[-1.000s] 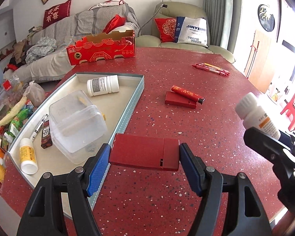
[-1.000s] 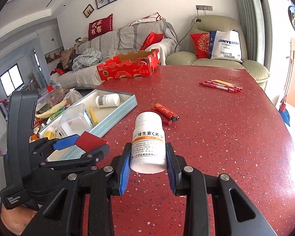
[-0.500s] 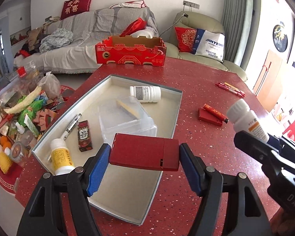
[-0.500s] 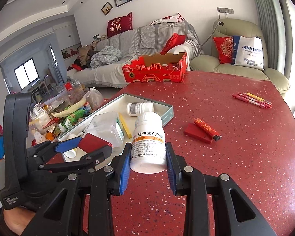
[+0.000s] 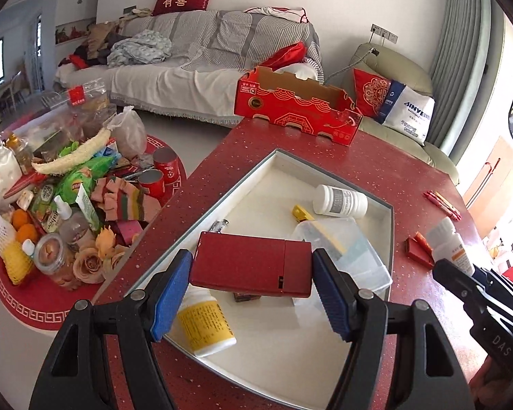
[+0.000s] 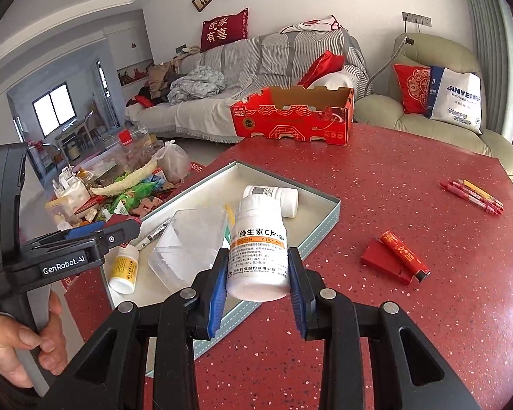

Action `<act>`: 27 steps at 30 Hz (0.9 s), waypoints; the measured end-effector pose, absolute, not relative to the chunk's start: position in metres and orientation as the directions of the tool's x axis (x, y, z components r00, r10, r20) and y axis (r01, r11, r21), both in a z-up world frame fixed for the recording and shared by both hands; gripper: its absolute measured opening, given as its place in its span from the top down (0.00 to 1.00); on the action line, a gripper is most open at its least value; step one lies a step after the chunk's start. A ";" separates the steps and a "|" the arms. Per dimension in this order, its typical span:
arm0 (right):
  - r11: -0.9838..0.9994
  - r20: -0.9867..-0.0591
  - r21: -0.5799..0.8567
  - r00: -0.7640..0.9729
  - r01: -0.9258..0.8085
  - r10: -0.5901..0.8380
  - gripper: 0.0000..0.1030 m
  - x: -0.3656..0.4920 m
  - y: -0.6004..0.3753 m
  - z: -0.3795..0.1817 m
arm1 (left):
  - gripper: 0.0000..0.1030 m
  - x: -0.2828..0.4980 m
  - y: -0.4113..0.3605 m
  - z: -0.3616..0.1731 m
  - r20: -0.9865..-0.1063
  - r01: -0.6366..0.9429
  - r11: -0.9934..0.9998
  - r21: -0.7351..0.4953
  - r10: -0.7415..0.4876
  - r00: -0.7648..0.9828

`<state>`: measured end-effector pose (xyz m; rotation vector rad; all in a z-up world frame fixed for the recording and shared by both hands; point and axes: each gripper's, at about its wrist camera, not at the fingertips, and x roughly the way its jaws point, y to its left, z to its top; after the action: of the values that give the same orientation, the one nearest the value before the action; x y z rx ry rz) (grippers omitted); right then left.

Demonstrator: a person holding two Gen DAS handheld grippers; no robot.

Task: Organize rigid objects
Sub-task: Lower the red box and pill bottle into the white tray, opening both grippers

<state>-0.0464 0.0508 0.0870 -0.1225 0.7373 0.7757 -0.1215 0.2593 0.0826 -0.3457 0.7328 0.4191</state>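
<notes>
Left gripper (image 5: 251, 275) clamps a flat red box (image 5: 251, 270) above the tray (image 5: 391, 225). Right gripper (image 6: 258, 273) clamps a white vitamin bottle (image 6: 258, 249)

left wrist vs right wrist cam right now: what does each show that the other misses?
Left wrist only: the full face of the red box clamped in the left claw, and the red cans on the floor.

Right wrist only: the label of the white bottle clamped in the right claw, and the hand on the left handle.

Both: the tray, clear container and yellow-label bottle.
</notes>
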 end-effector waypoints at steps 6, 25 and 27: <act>0.713 -0.657 0.153 0.468 -0.685 0.591 0.67 -0.027 0.077 0.086 | 0.28 -0.109 0.265 0.077 -0.716 -0.477 0.871 -0.119 0.258 0.649; 0.711 -0.699 0.183 0.418 -0.679 0.580 0.67 0.004 0.103 0.064 | 0.28 -0.088 0.280 0.053 -0.753 -0.485 0.871 -0.081 0.266 0.602; 0.714 -0.690 0.191 0.425 -0.673 0.585 0.67 0.004 0.101 0.069 | 0.27 -0.087 0.282 0.050 -0.763 -0.492 0.867 -0.076 0.267 0.588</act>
<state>0.0044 0.1011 0.0688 -0.1209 0.8118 0.7890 -0.0867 0.2820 0.0505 -0.2933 0.8318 0.4494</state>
